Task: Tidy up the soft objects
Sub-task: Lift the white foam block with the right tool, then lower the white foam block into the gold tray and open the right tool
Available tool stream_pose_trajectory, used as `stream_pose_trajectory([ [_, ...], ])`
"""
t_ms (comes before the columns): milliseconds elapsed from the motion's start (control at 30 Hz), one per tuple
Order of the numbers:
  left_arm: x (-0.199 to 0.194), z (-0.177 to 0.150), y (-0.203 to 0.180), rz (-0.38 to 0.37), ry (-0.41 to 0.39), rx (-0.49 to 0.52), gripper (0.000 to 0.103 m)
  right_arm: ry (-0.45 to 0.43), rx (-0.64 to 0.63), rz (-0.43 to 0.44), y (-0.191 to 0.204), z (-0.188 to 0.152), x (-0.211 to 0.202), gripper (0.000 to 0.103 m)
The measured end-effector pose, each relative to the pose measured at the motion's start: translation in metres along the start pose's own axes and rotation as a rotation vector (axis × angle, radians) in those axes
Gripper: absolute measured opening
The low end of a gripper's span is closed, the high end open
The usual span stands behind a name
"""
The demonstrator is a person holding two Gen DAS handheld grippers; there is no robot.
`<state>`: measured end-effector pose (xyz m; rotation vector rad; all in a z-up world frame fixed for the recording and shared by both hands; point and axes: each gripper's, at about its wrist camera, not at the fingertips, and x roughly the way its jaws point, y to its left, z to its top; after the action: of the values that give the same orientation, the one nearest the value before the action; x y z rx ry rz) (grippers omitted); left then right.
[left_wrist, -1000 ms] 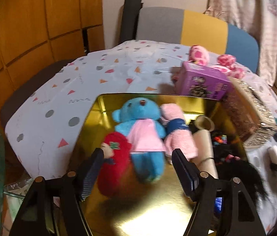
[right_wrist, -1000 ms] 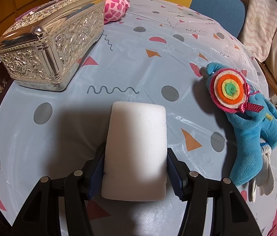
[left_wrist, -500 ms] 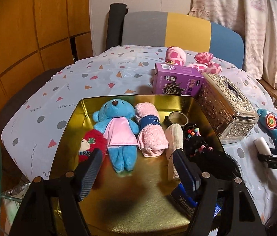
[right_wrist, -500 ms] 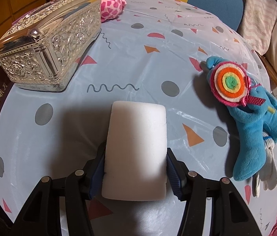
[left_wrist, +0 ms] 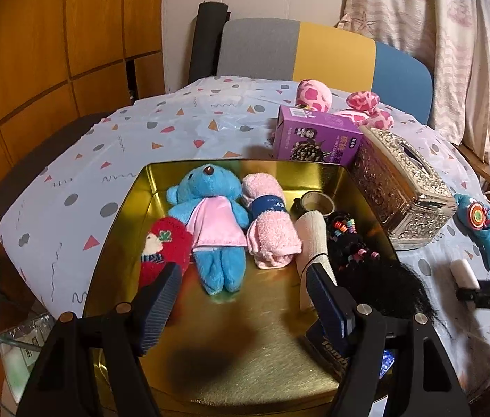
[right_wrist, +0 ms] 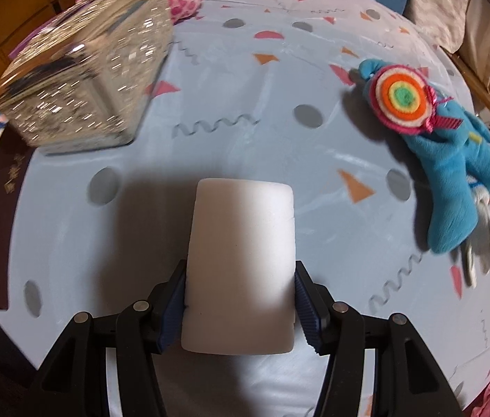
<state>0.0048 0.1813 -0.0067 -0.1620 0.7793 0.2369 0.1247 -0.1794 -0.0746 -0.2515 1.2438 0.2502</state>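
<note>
My right gripper [right_wrist: 241, 299] is shut on a white sponge block [right_wrist: 241, 264] and holds it above the patterned tablecloth; it shows at the right edge of the left wrist view [left_wrist: 464, 274]. My left gripper [left_wrist: 245, 299] is open and empty above the gold tin tray [left_wrist: 245, 365]. In the tray lie a blue teddy in a pink shirt [left_wrist: 210, 222], a red plush [left_wrist: 163, 250], a rolled pink towel [left_wrist: 270, 229], a cream roll [left_wrist: 312, 239] and a black wig [left_wrist: 380, 278]. A blue plush with a rainbow disc [right_wrist: 432, 118] lies on the cloth to the right.
A silver ornate tissue box [left_wrist: 401, 187] stands right of the tray, also blurred in the right wrist view [right_wrist: 85, 87]. A purple box [left_wrist: 317, 139] and a pink spotted plush [left_wrist: 342, 104] sit behind. A chair [left_wrist: 314, 48] stands at the far table edge.
My left gripper has pulled back and up from the tray, widening the view. My right gripper has lifted slightly and shifted with the sponge; the view blurs.
</note>
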Motion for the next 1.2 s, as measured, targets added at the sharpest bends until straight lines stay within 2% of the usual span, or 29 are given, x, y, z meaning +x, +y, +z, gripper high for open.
stream_pose_trajectory([
  [267, 0.001, -0.006, 0.011, 0.001, 0.002, -0.025, 0.075, -0.012, -0.043, 0.072, 0.045, -0.028, -0.013, 0.056],
  [467, -0.002, -0.007, 0.025, 0.015, -0.004, -0.051, 0.075, -0.049, 0.066, 0.242, 0.055, -0.042, -0.022, 0.055],
  [600, -0.001, -0.008, 0.034, 0.027, -0.001, -0.067, 0.075, -0.086, 0.102, 0.305, 0.059, -0.044, -0.034, 0.055],
  [833, -0.001, -0.006, 0.054, 0.068, -0.001, -0.113, 0.075, -0.183, 0.041, 0.335, 0.097, -0.016, -0.075, 0.055],
  [967, -0.005, -0.003, 0.064, 0.083, -0.014, -0.135, 0.075, -0.26, -0.046, 0.401, 0.141, 0.009, -0.103, 0.055],
  [1200, -0.01, -0.003, 0.076, 0.106, -0.024, -0.155, 0.075, -0.246, -0.193, 0.476, 0.237, 0.055, -0.098, 0.055],
])
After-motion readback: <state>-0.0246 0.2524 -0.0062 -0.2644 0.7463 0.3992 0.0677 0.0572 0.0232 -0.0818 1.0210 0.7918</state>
